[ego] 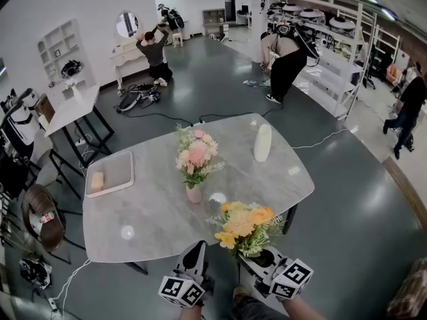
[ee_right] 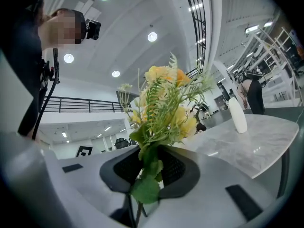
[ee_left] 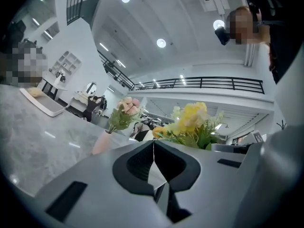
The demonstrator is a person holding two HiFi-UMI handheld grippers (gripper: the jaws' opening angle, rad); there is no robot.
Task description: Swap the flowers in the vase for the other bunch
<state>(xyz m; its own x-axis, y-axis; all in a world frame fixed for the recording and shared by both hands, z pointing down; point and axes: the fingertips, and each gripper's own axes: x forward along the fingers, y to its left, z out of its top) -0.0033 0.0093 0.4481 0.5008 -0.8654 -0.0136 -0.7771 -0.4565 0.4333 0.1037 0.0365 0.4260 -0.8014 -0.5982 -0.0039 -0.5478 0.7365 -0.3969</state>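
Observation:
A pink bunch of flowers (ego: 195, 153) stands in a small pink vase (ego: 193, 193) near the middle of the grey marble table (ego: 153, 205). My right gripper (ego: 260, 257) is shut on the stems of a yellow bunch (ego: 244, 227), held upright over the table's near edge. In the right gripper view the yellow bunch (ee_right: 164, 106) rises from between the jaws. My left gripper (ego: 195, 257) is shut with nothing in it, just left of the yellow bunch. The left gripper view shows the pink bunch (ee_left: 123, 112), the vase (ee_left: 101, 142) and the yellow bunch (ee_left: 190, 125) ahead.
A white tray (ego: 110, 174) holding a yellow sponge (ego: 97, 181) lies at the table's left end. A tall white bottle (ego: 263, 143) stands at the far right. People work at the back of the room, and cables cross the floor behind the table.

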